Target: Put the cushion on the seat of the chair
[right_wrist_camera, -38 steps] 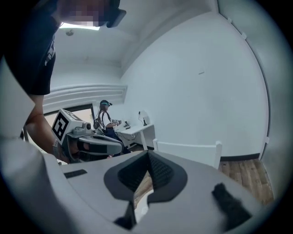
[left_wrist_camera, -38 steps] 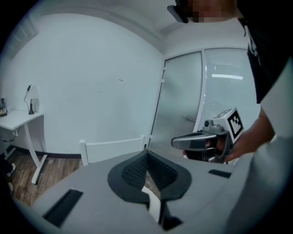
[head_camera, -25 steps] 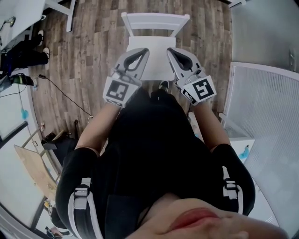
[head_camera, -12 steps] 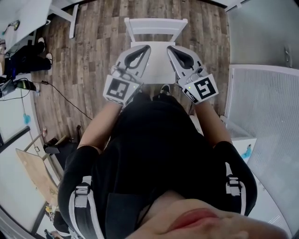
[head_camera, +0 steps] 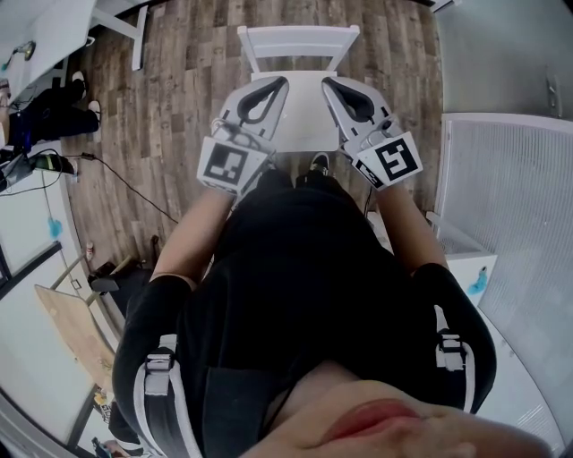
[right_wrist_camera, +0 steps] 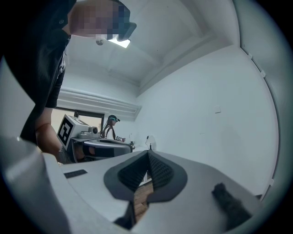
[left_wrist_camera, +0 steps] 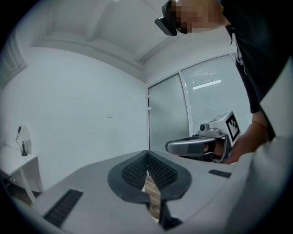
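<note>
A white wooden chair stands on the plank floor straight ahead, its bare seat partly hidden behind both grippers. No cushion shows in any view. My left gripper hangs over the seat's left side with its jaws shut and nothing between them; in its own view the left gripper points level at a blank wall. My right gripper hangs over the seat's right side, also shut and empty, and the right gripper faces a white wall. Each gripper sees the other beside it.
A white desk and shoes stand at the far left, with a black cable across the floor. A wooden board leans at lower left. A white ribbed panel and a blue bottle are at the right.
Both grippers have risen a little in front of the chair, side by side and still shut. Over the last half second they hold still.
</note>
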A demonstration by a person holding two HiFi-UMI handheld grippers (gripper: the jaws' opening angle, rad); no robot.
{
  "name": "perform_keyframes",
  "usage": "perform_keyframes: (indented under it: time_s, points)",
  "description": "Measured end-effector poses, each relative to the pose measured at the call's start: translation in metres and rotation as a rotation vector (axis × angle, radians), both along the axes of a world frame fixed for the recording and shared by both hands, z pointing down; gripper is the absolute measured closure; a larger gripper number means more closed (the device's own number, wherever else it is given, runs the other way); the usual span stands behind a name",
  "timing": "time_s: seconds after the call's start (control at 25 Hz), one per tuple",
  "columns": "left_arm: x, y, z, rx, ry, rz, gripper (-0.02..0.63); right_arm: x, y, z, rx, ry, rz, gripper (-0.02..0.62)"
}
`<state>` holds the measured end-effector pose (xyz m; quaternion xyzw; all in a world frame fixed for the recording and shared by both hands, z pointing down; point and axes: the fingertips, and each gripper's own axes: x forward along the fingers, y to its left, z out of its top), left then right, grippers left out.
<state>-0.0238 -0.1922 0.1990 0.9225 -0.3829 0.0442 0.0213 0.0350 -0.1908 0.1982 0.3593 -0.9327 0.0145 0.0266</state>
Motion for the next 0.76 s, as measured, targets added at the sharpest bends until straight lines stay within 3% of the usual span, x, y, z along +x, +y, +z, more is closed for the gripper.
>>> perform_keyframes:
  time_s: [0.76]
  points:
    - [-0.0009, 0.0025, 0.0038, 0.008, -0.004, -0.004, 0.595, 0.0025, 0.0033, 0.0035, -0.002, 0.004, 0.001, 0.580]
